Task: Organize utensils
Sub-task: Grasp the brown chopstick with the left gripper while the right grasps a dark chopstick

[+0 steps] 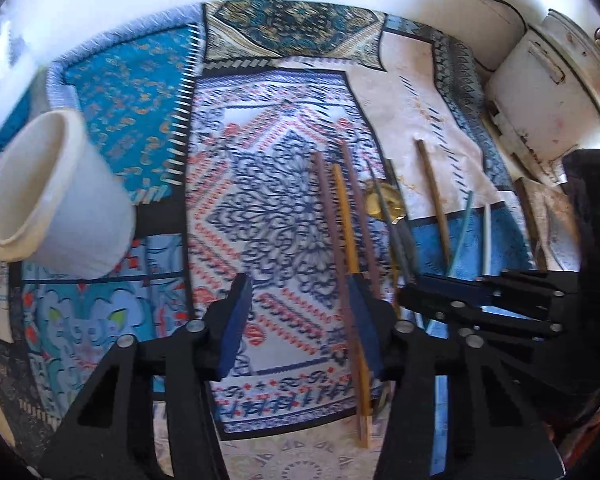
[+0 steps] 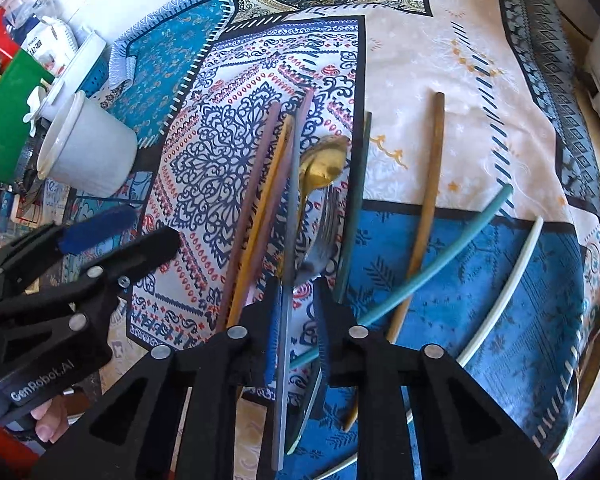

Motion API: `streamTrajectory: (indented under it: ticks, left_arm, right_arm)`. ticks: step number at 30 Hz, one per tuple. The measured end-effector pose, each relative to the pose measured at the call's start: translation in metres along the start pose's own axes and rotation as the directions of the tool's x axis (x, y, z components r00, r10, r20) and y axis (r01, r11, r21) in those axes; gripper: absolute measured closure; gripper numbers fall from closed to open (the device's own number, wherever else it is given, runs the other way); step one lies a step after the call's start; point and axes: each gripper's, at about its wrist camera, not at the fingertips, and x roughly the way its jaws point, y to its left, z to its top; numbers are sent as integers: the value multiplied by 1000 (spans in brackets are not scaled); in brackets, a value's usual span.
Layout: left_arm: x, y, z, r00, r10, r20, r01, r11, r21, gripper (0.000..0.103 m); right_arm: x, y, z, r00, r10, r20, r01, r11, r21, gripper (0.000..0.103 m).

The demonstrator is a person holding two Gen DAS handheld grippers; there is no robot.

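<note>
Several chopsticks, a gold spoon (image 2: 324, 164) and a silver fork (image 2: 326, 228) lie on the patterned cloth (image 2: 440, 64). A white cup (image 2: 88, 152) lies tilted at the left; it also shows in the left wrist view (image 1: 56, 192). My right gripper (image 2: 298, 300) has its jaws partly closed around a grey-blue chopstick (image 2: 290, 216). My left gripper (image 1: 296, 300) is open and empty; a yellow chopstick (image 1: 348, 232) and brown chopsticks (image 1: 328, 216) run beside its right finger. It shows at the left in the right wrist view (image 2: 116, 232).
A brown stick (image 2: 428, 200), a teal stick (image 2: 452, 252) and a white stick (image 2: 512, 280) lie to the right. Green and red boxes (image 2: 4, 112) and a white container stand behind the cup. A white box (image 1: 540, 92) stands at the far right.
</note>
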Motion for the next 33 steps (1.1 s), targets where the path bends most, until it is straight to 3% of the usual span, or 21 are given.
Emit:
streamTrajectory:
  ticks: [7, 11, 15, 26, 33]
  left_arm:
    - [17, -14, 10, 994, -83, -68, 82, 997, -10, 78]
    - [26, -18, 14, 988, -121, -94, 120, 993, -17, 80]
    - [37, -23, 20, 980, -153, -125, 151, 988, -26, 90]
    - [65, -26, 40, 970, -156, -188, 141, 986, -89, 95]
    - [72, -33, 54, 975, -127, -182, 115, 991, -73, 97]
  right_arm:
    - [1, -5, 3, 998, 63, -3, -63, 998, 23, 97]
    - [-9, -15, 0, 998, 64, 17, -65, 997, 42, 97]
    - [-16, -25, -1, 998, 50, 43, -53, 996, 77, 98]
    - [-35, -46, -8, 993, 48, 107, -63, 988, 143, 97]
    - [-46, -51, -10, 989, 50, 137, -69, 988, 141, 97]
